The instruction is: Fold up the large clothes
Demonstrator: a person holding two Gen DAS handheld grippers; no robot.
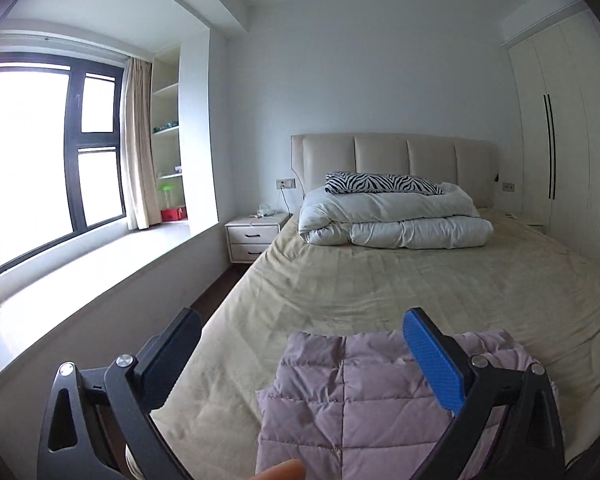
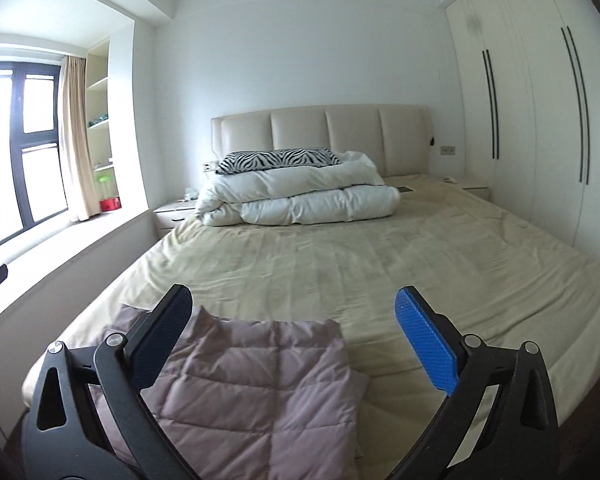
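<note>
A mauve quilted puffer jacket lies folded flat at the near end of the bed. It also shows in the right wrist view. My left gripper is open and empty, held above the jacket's left part. My right gripper is open and empty, held above the jacket's right edge. Both grippers have blue pads. The near end of the jacket is hidden behind the gripper bodies.
A folded white duvet with a zebra-print pillow lies at the headboard. A nightstand stands left of the bed, beside a window ledge. Wardrobe doors line the right wall.
</note>
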